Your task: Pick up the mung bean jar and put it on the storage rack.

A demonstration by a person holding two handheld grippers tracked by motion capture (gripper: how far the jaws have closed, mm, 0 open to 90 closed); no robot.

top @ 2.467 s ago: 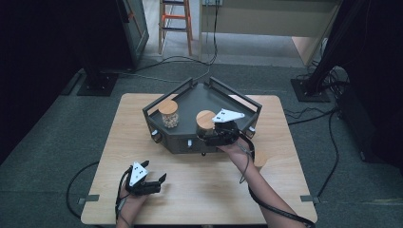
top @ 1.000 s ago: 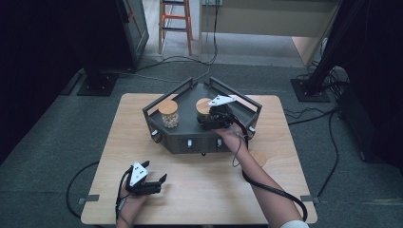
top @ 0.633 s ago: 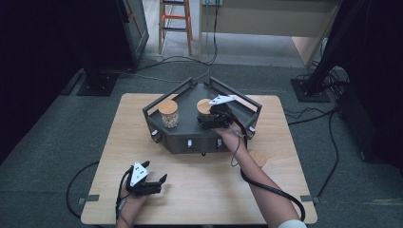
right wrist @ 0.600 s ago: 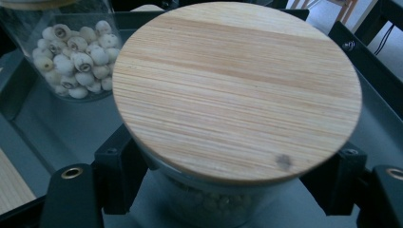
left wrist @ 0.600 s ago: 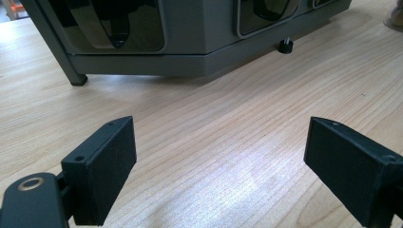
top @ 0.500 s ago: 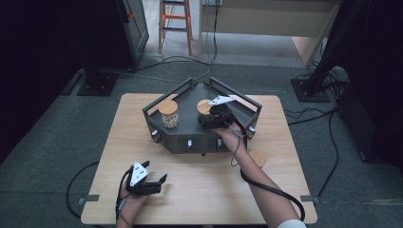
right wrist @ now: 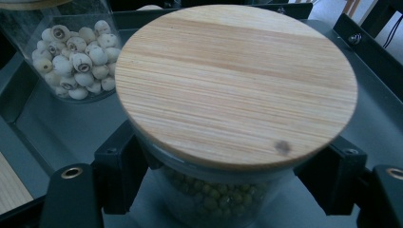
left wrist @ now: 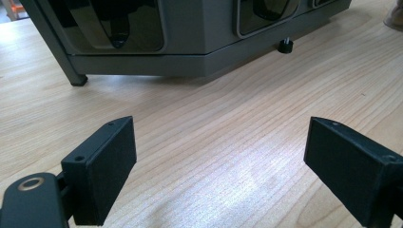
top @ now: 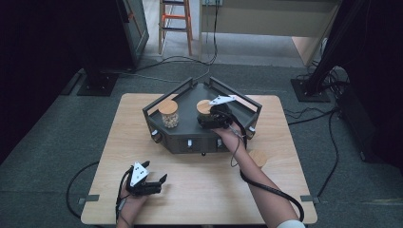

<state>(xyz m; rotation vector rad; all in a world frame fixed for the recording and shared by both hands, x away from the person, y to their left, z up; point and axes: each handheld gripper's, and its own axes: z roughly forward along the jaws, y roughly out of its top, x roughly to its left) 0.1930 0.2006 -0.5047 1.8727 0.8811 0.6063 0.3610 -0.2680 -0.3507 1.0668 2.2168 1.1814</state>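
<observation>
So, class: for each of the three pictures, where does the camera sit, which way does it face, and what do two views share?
High view: above the person's side, looking forward and down on the table; both forearms, left gripper and right gripper show.
Left gripper view: on the left gripper, low over the wood, facing the tray's front; open jaws show.
Right gripper view: on the right gripper, its jaws around the green-bean jar.
Shared: that jar and the white-seed jar.

In the right gripper view the lid (right wrist: 236, 80) hid the jar (right wrist: 209, 199) top between the right claw (right wrist: 228, 175) jaws, so contact could not be told. Behind it, the second jar (right wrist: 76, 57) was cut off at the top edge.
</observation>
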